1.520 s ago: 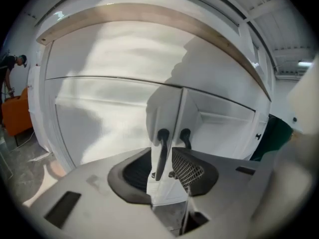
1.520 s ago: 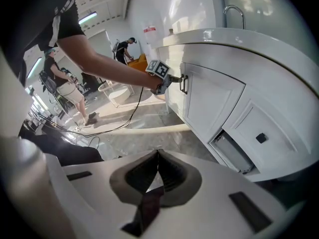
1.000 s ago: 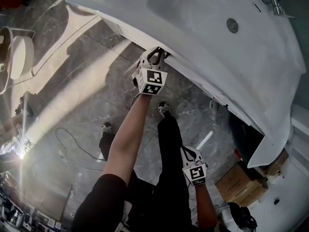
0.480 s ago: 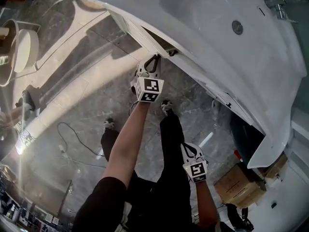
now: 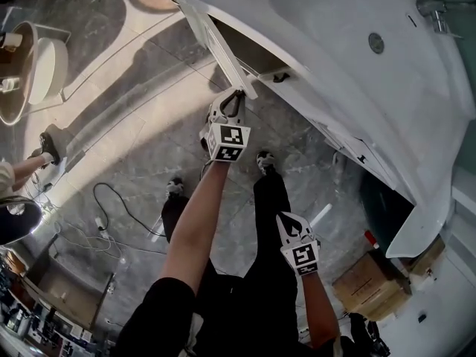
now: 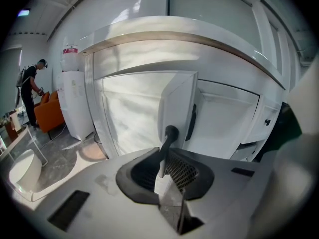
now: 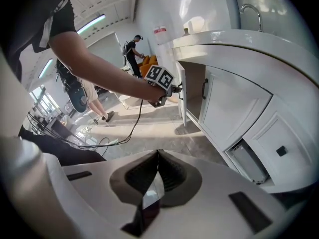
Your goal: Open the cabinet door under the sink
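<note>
Leverage explains the hold: the left hand-held gripper (image 5: 236, 97) has the free edge of the white flat-panel cabinet door (image 5: 218, 49) between its narrow jaws, which are closing on it, far from the hinge, so a pull swings it. That door stands partly open under the white ceramic sink basin (image 5: 349, 21). The right hand-held gripper (image 5: 291, 222) hangs low, jaws together on nothing, apparently spare. The dark cabinet opening (image 5: 249, 50) shows no contents I can make out.
</note>
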{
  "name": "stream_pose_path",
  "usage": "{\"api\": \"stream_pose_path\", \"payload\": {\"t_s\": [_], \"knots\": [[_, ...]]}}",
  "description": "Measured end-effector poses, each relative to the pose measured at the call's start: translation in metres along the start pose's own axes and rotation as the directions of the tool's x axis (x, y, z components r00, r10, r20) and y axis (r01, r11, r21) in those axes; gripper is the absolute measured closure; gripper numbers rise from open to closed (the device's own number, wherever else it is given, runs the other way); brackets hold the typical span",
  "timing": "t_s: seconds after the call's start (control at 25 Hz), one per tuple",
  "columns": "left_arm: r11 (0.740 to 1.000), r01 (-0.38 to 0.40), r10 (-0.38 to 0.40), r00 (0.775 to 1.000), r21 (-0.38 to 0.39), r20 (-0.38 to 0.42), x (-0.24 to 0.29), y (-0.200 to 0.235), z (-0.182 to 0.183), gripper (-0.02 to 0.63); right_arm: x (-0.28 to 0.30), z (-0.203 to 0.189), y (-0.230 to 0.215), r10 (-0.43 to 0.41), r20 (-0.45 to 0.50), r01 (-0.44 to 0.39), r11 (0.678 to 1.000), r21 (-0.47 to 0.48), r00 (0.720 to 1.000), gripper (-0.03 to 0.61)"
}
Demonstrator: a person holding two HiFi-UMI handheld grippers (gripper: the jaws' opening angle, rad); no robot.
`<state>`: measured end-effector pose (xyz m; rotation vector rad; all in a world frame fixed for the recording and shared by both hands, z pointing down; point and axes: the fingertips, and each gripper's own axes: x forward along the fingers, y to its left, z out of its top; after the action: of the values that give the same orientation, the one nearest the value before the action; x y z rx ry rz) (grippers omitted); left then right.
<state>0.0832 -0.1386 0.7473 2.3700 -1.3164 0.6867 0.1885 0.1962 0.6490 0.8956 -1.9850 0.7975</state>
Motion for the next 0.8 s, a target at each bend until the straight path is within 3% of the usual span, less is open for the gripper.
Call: {"api": "stream_pose_path", "payload": {"t_s": [0.8], "knots": [[0.997, 0.066, -0.065, 0.998, 0.043, -0.011, -0.056, 0.059, -0.036, 0.568, 0.052, 0.024, 0.05, 0.021, 0.02, -0.02, 1.0, -0.023, 1.0, 0.518]]}}
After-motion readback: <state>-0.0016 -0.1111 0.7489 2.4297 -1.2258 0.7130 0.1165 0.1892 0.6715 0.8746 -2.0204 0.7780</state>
